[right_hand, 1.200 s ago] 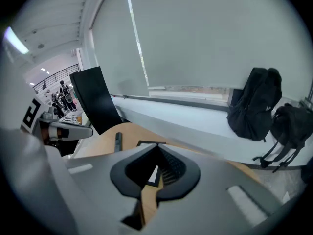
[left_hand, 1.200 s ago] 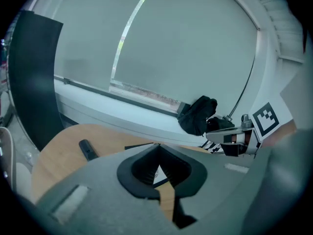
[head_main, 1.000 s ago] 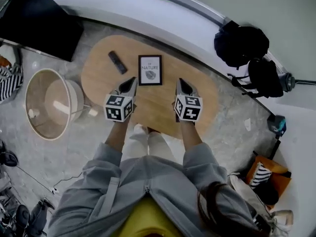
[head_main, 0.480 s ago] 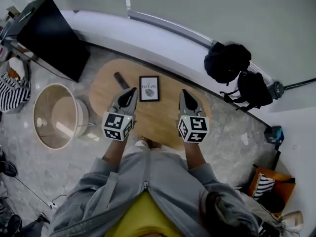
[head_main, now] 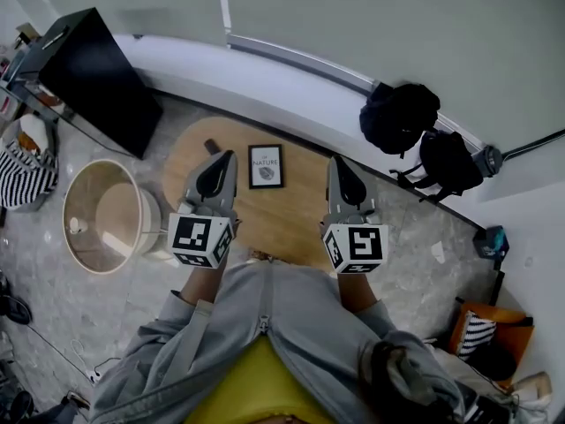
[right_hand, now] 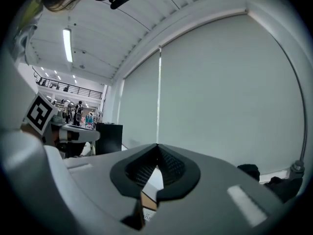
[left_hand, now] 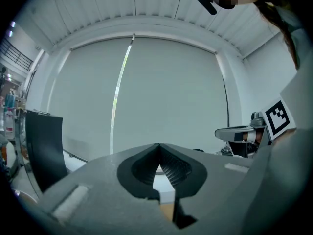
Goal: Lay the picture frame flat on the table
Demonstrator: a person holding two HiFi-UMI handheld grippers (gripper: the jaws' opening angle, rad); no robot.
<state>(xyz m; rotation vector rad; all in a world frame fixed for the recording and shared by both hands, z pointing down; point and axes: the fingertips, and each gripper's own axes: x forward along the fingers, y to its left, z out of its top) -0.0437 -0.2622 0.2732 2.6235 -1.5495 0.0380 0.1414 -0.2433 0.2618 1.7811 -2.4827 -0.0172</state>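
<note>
1. Two grippers are in the head view, both raised above the near edge of the table (head_main: pixel 282 223). Neither touches anything on it.
2. A round basket (head_main: pixel 115 206) stands on the floor at the table's 9 o'clock and plays no part in the task.
3. The left gripper (head_main: pixel 221 157) has its jaws pressed together with nothing between them. It hangs at the picture frame's 9 o'clock, apart from it.
4. A dark remote (head_main: pixel 211 146) lies at the frame's 10 o'clock, partly covered by the left gripper's tip.
5. The picture frame (head_main: pixel 266 166) rests on the tabletop toward 12 o'clock from the table's centre, between the two gripper tips.
6. The right gripper (head_main: pixel 339 162) is likewise closed and empty. It hangs at the frame's 3 o'clock, well clear of the frame.
7. Two black bags (head_main: pixel 399 117) sit on the floor at the table's 2 o'clock.
8. Task status, as a judgement: the frame shows its whole printed face to the downward-looking camera and appears to lie flat. If so, nothing is left to do. The steep view cannot rule out a slight backward lean on a stand.
9. Orientation: the frame's long axis runs from 12 to 6 o'clock, almost square to the person. The printed heading sits at the 12 o'clock end, the far one.
</note>
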